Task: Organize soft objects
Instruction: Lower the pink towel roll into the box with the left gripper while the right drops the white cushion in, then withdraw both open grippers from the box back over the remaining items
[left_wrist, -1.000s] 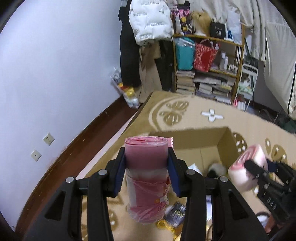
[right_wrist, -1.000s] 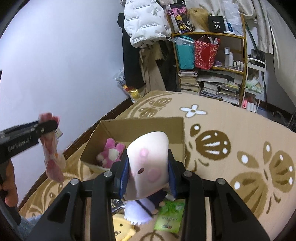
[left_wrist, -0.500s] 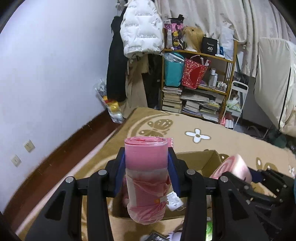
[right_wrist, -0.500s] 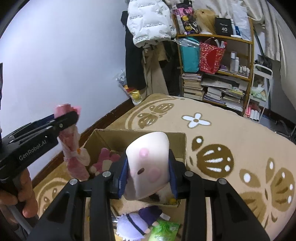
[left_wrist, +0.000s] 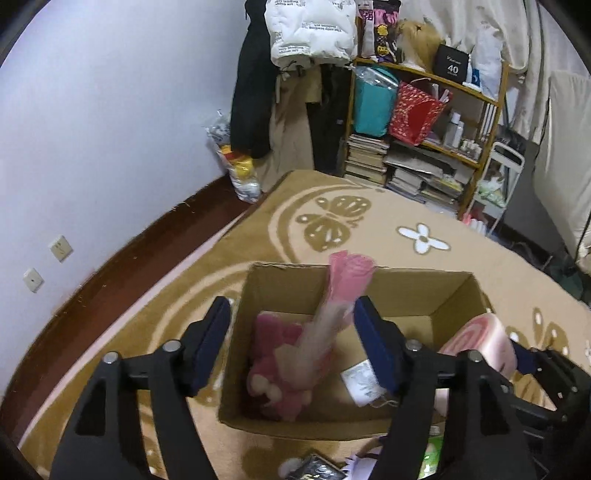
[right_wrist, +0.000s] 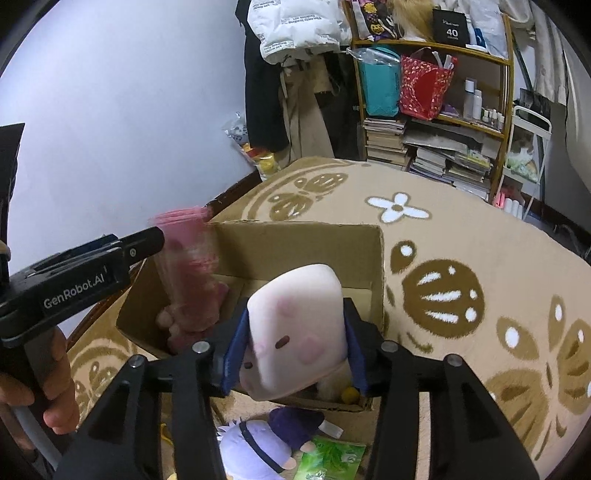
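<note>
Left gripper (left_wrist: 291, 347), jaws spread wide, releases a blurred pink roll (left_wrist: 332, 317) standing upright over the cardboard box (left_wrist: 454, 291); right gripper (right_wrist: 295, 354) clamps a white plush (right_wrist: 295, 332) above the box's near-right corner.

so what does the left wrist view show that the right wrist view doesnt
Only the left wrist view shows the left gripper from behind, fingers spread, with the blurred pink roll loose between them over the box, a white tag on the box floor, and two wall sockets.

Only the right wrist view shows the purple-haired doll and green packet on the rug before the box, and the hand holding the left gripper.

Both show the box, roll, pink plush, white plush, rug and shelf.
</note>
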